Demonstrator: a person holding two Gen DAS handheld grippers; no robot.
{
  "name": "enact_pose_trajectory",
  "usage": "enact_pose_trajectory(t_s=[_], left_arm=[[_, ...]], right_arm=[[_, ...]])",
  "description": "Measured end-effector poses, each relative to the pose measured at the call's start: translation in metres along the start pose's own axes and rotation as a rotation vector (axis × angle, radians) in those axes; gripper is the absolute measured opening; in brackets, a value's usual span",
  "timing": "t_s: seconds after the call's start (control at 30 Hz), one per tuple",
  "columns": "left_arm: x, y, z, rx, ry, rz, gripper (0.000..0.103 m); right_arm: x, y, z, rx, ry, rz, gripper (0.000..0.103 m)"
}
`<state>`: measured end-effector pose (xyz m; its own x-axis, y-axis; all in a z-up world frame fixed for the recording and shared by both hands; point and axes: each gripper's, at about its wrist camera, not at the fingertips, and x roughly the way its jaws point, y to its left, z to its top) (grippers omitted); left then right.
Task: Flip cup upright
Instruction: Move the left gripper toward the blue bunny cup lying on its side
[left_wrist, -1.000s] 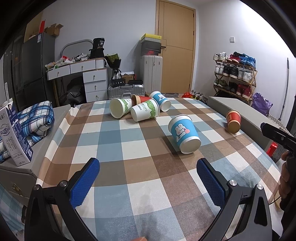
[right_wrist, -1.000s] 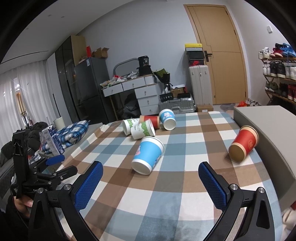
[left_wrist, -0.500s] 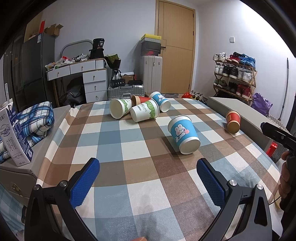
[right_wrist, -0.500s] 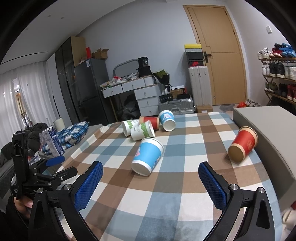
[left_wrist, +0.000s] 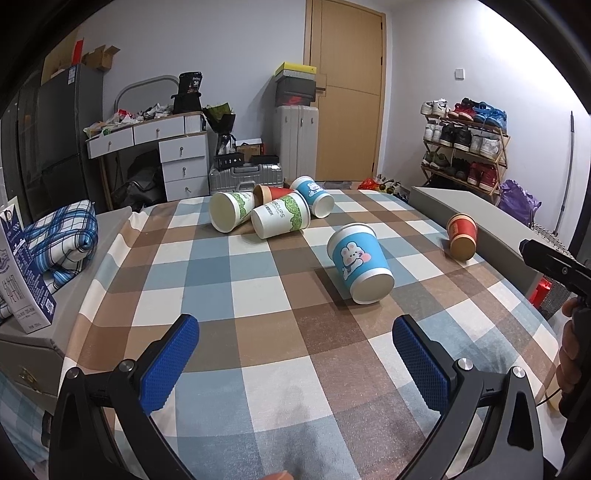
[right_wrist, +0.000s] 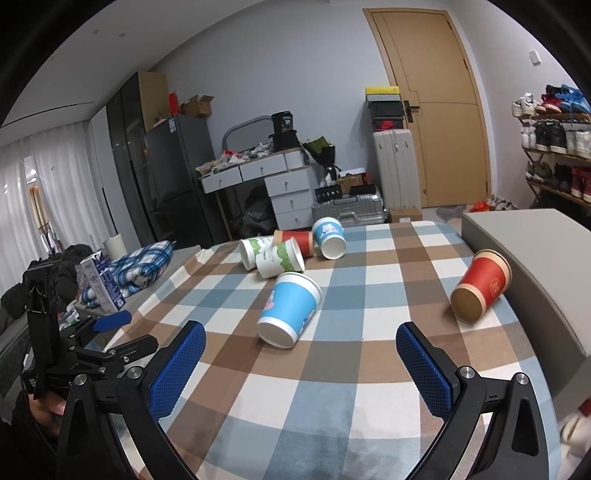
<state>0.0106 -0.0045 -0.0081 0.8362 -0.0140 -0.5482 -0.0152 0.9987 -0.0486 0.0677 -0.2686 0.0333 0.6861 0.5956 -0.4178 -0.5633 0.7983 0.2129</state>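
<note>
Several paper cups lie on their sides on a checked tablecloth (left_wrist: 258, 332). A blue rabbit cup (left_wrist: 360, 267) lies nearest, its mouth toward me; it also shows in the right wrist view (right_wrist: 290, 308). A red cup (left_wrist: 461, 236) lies at the right by a grey box; it also shows in the right wrist view (right_wrist: 482, 288). A cluster of cups (left_wrist: 273, 214) lies at the far side. My left gripper (left_wrist: 295, 350) is open and empty above the near table edge. My right gripper (right_wrist: 301, 354) is open and empty, just short of the blue cup.
A grey box (right_wrist: 535, 266) borders the table's right side. A milk carton (left_wrist: 20, 266) and a plaid bundle (left_wrist: 62, 240) sit on a grey surface at the left. Drawers, suitcases, a door and a shoe rack stand behind.
The right gripper has drawn slightly nearer the cups. The left gripper has barely moved. Both stay open.
</note>
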Motion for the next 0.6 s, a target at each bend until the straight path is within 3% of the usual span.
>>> enact_pose_trajectory(t_s=[0.6], left_arm=[[0.046, -0.029, 0.022, -0.007, 0.064, -0.047, 0.102]], right_arm=[[0.017, -0.035, -0.004, 0.114, 0.080, -0.149, 0.103]])
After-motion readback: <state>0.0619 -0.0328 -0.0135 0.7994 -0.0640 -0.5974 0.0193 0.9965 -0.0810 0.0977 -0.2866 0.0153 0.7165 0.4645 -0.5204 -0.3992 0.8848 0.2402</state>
